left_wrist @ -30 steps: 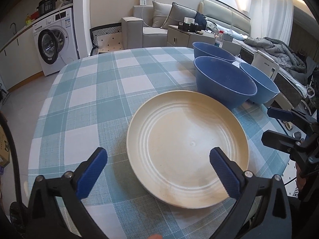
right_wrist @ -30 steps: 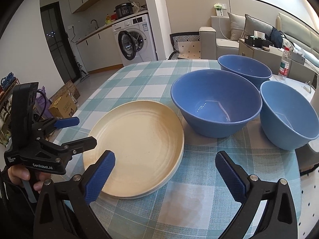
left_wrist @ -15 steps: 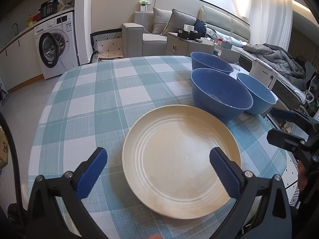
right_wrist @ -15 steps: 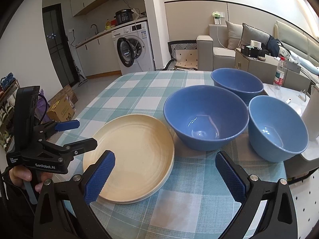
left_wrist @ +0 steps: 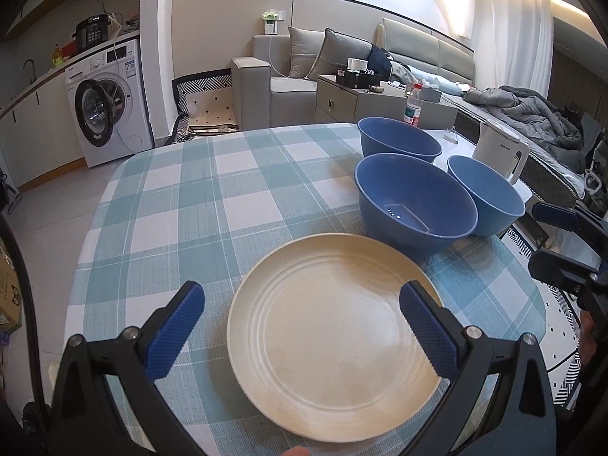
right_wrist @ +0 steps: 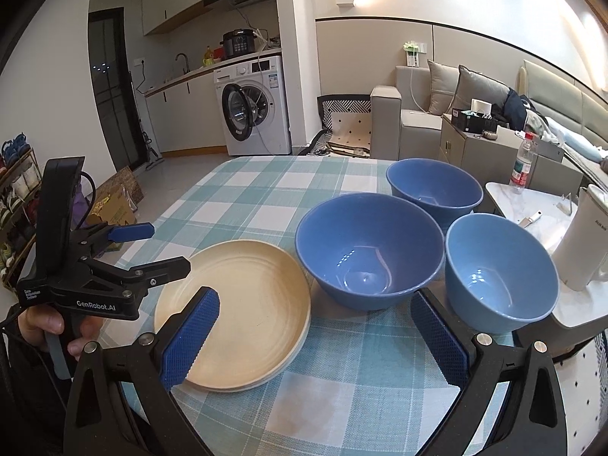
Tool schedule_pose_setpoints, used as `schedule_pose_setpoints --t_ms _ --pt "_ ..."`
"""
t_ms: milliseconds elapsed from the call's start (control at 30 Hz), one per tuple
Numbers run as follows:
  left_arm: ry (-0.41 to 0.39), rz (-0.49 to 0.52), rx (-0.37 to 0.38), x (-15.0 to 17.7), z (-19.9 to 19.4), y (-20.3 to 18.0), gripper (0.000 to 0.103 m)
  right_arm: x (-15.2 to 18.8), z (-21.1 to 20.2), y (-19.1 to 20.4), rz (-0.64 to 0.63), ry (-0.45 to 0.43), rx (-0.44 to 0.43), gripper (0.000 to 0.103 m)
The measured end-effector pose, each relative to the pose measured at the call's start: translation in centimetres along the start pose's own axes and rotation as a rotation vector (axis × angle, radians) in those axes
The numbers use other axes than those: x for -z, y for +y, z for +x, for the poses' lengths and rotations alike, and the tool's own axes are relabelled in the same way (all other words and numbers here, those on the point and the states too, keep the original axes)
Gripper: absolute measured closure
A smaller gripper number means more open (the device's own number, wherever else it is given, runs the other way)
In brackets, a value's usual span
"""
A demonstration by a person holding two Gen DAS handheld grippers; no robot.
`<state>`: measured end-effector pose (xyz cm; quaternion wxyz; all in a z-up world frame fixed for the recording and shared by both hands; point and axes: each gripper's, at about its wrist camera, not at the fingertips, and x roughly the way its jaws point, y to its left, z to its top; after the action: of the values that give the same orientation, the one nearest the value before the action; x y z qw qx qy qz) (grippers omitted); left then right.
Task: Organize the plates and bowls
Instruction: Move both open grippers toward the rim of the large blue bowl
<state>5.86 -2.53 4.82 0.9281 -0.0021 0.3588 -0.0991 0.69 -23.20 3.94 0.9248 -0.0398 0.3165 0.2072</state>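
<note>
A cream ridged plate [left_wrist: 334,338] [right_wrist: 243,311] lies at the near edge of the checked table; in the right wrist view it looks like a stack of plates. Three blue bowls stand beyond it: a big middle bowl [left_wrist: 414,199] [right_wrist: 368,247], a far bowl [left_wrist: 399,142] [right_wrist: 433,186] and a right bowl [left_wrist: 486,197] [right_wrist: 497,269]. My left gripper [left_wrist: 304,326] [right_wrist: 152,247] hovers open above the plate's near side, holding nothing. My right gripper [right_wrist: 315,338] [left_wrist: 547,233] is open too, above the table in front of the bowls.
The round table [left_wrist: 182,197] wears a teal and white checked cloth. A white kettle [right_wrist: 581,235] and a water bottle [right_wrist: 522,163] stand on a low marble side table at the right. A washing machine, sofa and cabinet lie beyond.
Both grippers have pulled back and risen, so the plate and bowls look smaller and farther off. Nothing on the table has moved.
</note>
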Motion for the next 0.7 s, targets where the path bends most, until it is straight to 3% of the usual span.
schedule_pose_setpoints --t_ms 700 --pt "-0.031 0.013 0.016 -2.5 0.4 -2.0 0.000 -1.0 -2.6 -4.1 0.027 -0.043 0.078 0.001"
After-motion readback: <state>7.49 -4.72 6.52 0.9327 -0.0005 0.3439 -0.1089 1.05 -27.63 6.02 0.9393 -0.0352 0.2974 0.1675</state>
